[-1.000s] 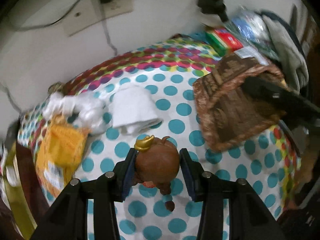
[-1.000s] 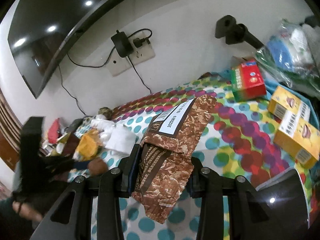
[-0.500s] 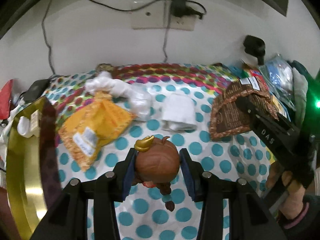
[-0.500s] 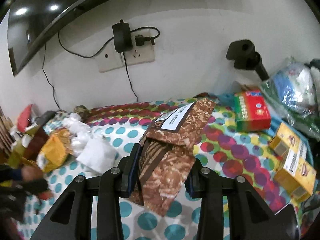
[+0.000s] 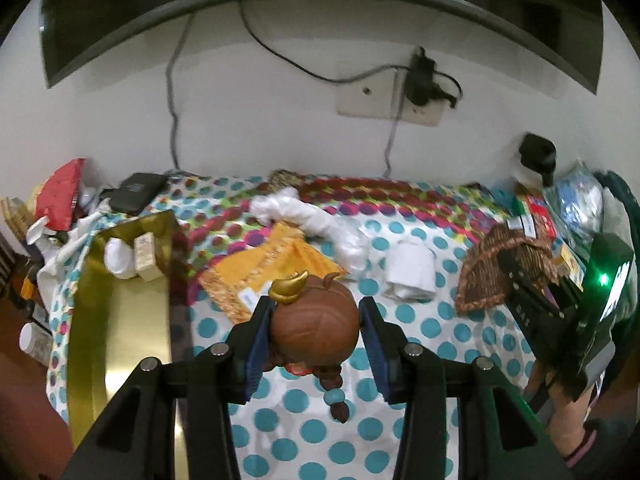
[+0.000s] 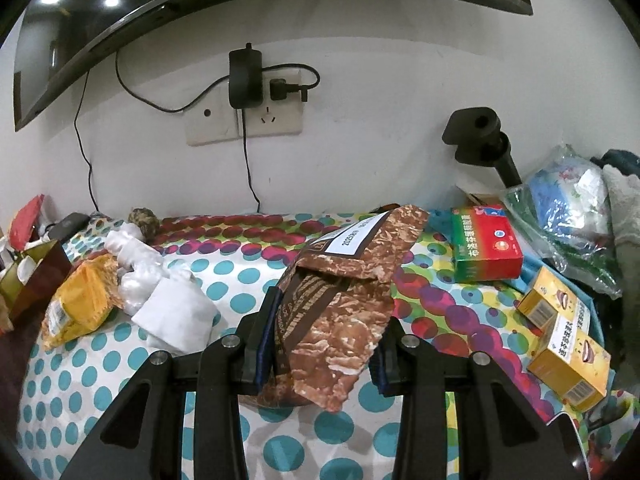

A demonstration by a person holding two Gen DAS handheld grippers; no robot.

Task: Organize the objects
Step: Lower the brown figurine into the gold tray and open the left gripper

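Above the polka-dot surface [image 5: 432,324], left gripper [image 5: 314,330] fingers clamped on a brown gourd ornament [image 5: 314,320], right gripper [image 6: 326,340] fingers pinching a brown snack packet [image 6: 340,300], gold box [image 5: 120,312] at left.

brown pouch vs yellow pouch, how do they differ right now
The brown pouch is held off the cloth in the right tool; the yellow pouch lies on the dotted tablecloth. The brown one is mottled with a white label, the yellow one plain with a barcode. Both are crinkled soft packs.

The left gripper [image 5: 314,322], carrying the brown figurine [image 5: 314,326], has swung left toward the gold box [image 5: 120,320].
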